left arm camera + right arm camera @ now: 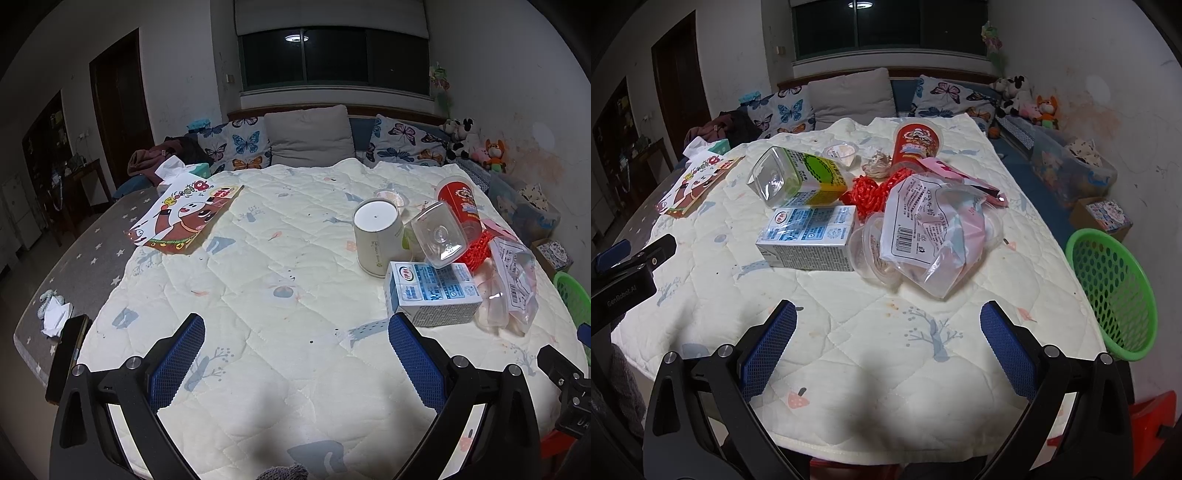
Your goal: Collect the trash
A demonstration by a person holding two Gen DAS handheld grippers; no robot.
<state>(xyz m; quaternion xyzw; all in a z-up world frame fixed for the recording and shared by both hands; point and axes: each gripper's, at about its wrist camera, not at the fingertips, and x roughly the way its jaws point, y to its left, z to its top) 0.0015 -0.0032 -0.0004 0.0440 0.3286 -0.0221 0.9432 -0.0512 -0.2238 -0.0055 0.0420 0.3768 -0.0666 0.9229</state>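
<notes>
A pile of trash lies on a quilted table. A blue-and-white milk carton (432,293) (809,236) lies on its side. Behind it is a clear bottle with a green-yellow label (798,177) (439,234), a red snack cup (916,146) (460,206), red netting (875,192) and a clear plastic wrapper (923,229) (511,284). An upturned white paper cup (376,236) stands left of the pile. My left gripper (295,354) is open and empty, short of the carton. My right gripper (888,350) is open and empty, in front of the pile. A green basket (1115,291) stands at the table's right edge.
A cartoon-printed card (184,218) (694,184) lies at the table's far left. A phone (66,354) and crumpled white paper (55,317) lie on the grey cover at the left. Pillows (308,138) and plush toys (480,147) line the back. A tissue box (195,170) sits behind the card.
</notes>
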